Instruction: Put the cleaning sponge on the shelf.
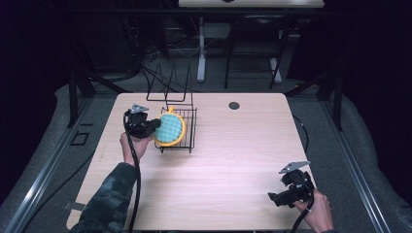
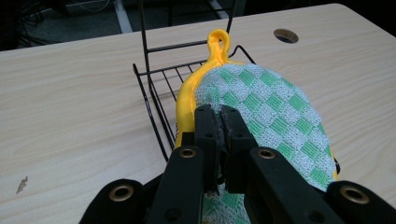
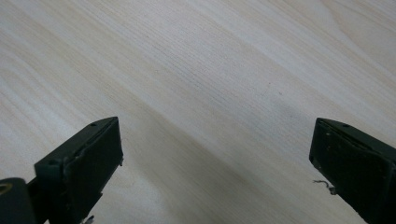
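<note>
The left gripper (image 2: 222, 122) had its jaws clamped on the near edge of the green-checked potholder (image 1: 171, 128), held upright over the wire rack (image 1: 190, 132), its yellow loop pointing far, while the right gripper (image 1: 286, 196) gaped idle near-right.

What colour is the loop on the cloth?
Yellow, like its edging; the loop shows best in the left gripper view.

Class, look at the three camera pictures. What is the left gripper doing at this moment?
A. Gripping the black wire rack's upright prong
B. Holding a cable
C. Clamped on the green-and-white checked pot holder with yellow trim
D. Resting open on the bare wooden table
C: in the left gripper view, the left gripper has its jaws shut on the green-and-white checked pot holder with yellow trim, above the black wire rack.
</note>
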A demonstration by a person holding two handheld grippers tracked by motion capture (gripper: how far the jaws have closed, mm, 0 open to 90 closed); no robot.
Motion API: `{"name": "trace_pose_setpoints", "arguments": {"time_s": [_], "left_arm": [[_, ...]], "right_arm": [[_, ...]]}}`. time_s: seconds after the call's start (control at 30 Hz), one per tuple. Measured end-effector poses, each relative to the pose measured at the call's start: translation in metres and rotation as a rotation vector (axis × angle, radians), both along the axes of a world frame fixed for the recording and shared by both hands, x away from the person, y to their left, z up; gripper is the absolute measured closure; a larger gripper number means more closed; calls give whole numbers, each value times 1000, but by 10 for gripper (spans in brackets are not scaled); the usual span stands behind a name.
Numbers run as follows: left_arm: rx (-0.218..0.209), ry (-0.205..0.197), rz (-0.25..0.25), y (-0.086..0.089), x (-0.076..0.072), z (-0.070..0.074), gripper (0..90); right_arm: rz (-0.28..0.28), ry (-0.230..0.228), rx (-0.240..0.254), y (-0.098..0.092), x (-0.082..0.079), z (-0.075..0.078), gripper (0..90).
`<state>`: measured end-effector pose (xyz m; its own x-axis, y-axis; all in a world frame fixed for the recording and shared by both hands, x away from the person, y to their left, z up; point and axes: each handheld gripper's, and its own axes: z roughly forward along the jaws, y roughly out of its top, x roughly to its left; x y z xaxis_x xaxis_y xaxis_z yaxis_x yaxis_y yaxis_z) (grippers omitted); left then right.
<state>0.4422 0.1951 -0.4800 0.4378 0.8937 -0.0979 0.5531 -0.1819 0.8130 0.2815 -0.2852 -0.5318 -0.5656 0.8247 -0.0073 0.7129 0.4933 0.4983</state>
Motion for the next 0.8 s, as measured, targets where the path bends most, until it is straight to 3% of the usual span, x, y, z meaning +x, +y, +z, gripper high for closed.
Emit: {"name": "trace_pose_setpoints", "arguments": {"time_s": [0.8], "left_arm": [[0,-7,41,-15,8,-16,872]], "right_arm": [[-3,6,1,-2,-2,-1,21]]}}
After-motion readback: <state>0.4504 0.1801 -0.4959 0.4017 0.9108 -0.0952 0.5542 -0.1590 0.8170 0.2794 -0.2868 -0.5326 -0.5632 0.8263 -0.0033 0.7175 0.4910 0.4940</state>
